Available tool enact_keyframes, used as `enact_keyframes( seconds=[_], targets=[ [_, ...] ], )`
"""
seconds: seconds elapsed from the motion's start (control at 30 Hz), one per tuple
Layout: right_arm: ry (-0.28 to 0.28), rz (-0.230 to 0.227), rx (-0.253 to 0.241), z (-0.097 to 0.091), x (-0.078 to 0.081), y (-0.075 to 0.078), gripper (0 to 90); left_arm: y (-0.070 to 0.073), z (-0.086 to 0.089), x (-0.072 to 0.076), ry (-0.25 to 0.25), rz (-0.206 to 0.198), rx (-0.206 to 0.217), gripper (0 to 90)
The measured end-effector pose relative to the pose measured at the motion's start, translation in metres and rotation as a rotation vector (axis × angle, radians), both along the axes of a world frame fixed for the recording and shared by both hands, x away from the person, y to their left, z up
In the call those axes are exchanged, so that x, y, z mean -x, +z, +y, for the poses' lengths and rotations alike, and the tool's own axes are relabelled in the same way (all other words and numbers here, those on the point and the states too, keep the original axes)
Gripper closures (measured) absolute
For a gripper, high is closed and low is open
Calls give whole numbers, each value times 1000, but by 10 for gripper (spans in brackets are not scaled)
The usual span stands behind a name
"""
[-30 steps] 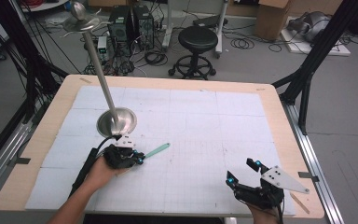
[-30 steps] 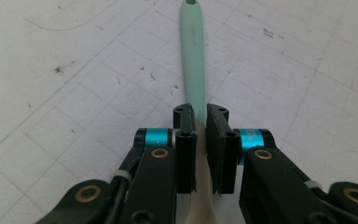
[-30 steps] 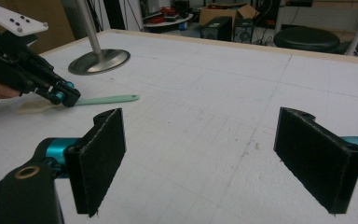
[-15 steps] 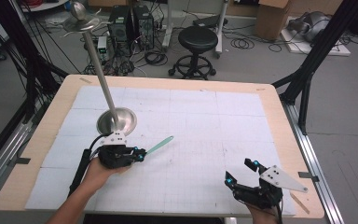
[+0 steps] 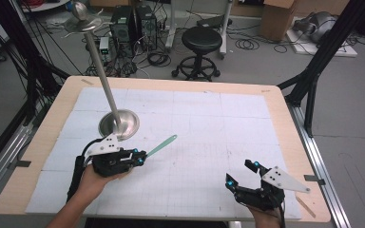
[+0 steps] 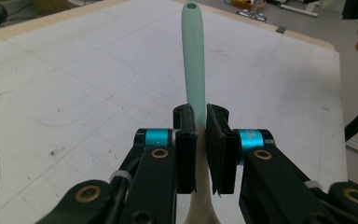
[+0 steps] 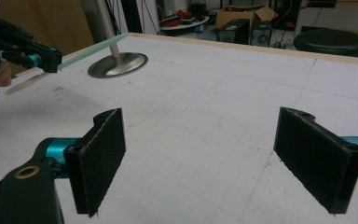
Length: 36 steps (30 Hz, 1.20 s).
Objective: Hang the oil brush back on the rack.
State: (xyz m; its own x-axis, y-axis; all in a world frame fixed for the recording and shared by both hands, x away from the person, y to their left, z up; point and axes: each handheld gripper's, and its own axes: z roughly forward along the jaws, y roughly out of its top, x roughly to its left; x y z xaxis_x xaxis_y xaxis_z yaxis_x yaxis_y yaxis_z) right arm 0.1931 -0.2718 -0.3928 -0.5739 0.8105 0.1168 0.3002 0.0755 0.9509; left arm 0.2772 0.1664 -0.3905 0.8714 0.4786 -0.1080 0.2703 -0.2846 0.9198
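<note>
1. The left gripper (image 5: 140, 156) is holding a pale green spatula (image 5: 161, 145) near the front left of the tabletop (image 5: 275, 102), just in front of the round base of a metal stand (image 5: 119, 124). Its jaws are clamping the utensil where the green handle meets a cream-coloured end.
2. The right gripper (image 5: 242, 176) is resting near the front right corner with its jaws standing wide apart and nothing between them.
3. I am judging the step in hand to be carrying the spatula off the tabletop: the handle is pointing up and away toward the middle, clear of the surface.
4. The next move is probably calling for a steady carry past the stand without knocking its pole, keeping the grip firm, since the thin handle could pivot between the pads.
5. The left gripper view is showing the grip itself: the spatula (image 6: 195, 60) pinched between the two black pads, with a hole at its far tip.
6. The right gripper view is showing the gap under the spatula (image 7: 91, 49), with the cream end sticking out behind the left gripper (image 7: 44, 59), and the right gripper (image 7: 214, 163) gaping.
7. The high view is showing the full height of the stand, topped by a small dish.
</note>
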Motion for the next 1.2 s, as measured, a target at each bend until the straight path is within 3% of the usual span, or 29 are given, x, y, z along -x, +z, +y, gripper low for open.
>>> enact_keyframes(
  seconds=[0.2,0.33,0.4,0.53,0.67,0.83,0.87,1.2],
  targets=[
    [37,6,-25,8,-6,2,155,7,3,9,6,-24,52,820],
    [132,-9,-39,25,-12,7,169,12,5,13,6,-30,84,820],
    [151,-8,-43,29,-14,8,176,13,5,14,4,-37,82,820],
    [277,15,-32,54,-30,10,245,15,6,18,-6,-42,90,820],
    [335,21,-34,71,-39,11,300,17,5,23,-36,-43,98,819],
    [455,5,-28,96,-51,13,458,17,2,27,-85,-38,124,819],
    [503,4,-36,102,-56,14,510,17,2,28,-95,-38,129,819],
    [553,-7,-61,105,-62,17,629,11,-2,32,-145,-38,146,819]
  ],
)
